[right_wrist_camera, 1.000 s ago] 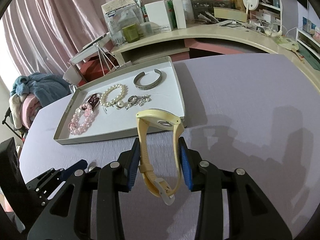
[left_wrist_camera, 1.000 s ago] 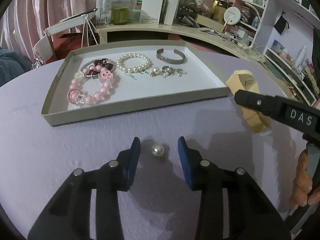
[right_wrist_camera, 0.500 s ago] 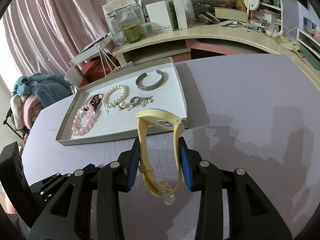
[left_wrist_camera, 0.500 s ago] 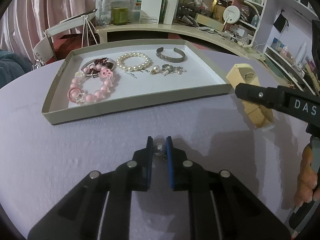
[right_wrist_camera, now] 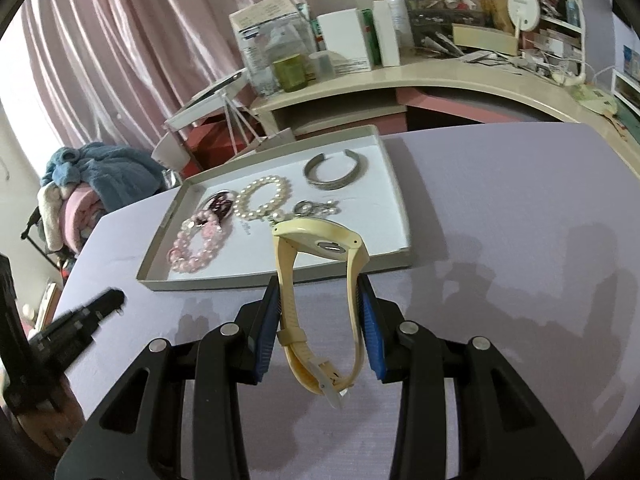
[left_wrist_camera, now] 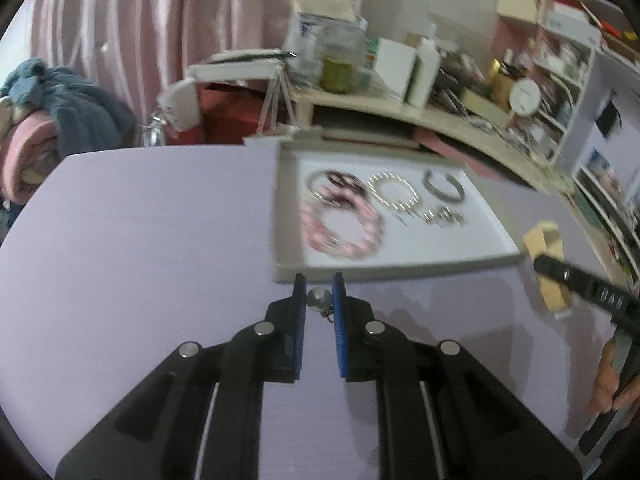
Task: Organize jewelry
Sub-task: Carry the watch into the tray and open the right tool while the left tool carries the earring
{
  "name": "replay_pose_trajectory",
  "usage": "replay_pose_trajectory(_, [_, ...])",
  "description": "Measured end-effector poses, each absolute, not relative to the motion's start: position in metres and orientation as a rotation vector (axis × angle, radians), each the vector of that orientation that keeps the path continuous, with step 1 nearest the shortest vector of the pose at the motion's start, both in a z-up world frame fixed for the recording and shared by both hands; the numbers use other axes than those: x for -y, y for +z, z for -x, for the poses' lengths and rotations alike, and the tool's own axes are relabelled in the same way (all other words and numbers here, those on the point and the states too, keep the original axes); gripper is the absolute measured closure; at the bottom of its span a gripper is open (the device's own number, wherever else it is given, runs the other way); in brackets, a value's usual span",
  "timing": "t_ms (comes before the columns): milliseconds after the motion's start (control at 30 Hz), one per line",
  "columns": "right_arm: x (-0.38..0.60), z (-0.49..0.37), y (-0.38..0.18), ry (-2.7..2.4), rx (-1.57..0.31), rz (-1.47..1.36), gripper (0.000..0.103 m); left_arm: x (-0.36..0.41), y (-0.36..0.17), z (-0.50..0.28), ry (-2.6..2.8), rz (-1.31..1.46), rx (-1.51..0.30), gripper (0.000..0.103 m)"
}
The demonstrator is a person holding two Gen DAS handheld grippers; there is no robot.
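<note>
The left gripper [left_wrist_camera: 319, 294] is pinching a pearl earring [left_wrist_camera: 319, 297] between its blue pads [left_wrist_camera: 338, 300], holding it just in front of the near wall of the tray [left_wrist_camera: 392, 270] and clear of the lavender table [left_wrist_camera: 140, 240], the left wrist view being motion-blurred. The right gripper [right_wrist_camera: 320, 304] is clamping a cream watch [right_wrist_camera: 320, 268] by its strap, the watch case sitting upright just in front of the tray's [right_wrist_camera: 280, 278] near wall; inside the tray a pink bead bracelet [right_wrist_camera: 196, 250], a pearl bracelet [right_wrist_camera: 262, 198], a silver cuff [right_wrist_camera: 334, 170] and a cluster of rings [right_wrist_camera: 316, 209] are lying apart from one another
</note>
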State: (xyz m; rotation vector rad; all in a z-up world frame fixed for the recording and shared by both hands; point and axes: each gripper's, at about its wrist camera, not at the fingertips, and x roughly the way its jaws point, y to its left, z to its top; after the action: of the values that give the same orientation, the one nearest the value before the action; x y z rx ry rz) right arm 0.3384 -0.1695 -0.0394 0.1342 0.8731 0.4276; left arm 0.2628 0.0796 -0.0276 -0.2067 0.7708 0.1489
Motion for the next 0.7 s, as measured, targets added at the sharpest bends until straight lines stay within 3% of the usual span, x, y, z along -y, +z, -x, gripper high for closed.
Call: replay_pose_trajectory(700, [0.165, -0.335, -0.039, 0.446, -0.874, -0.123, 0.064, -0.088, -0.006, -0.260, 0.133, 0.242, -0.716, 0.090])
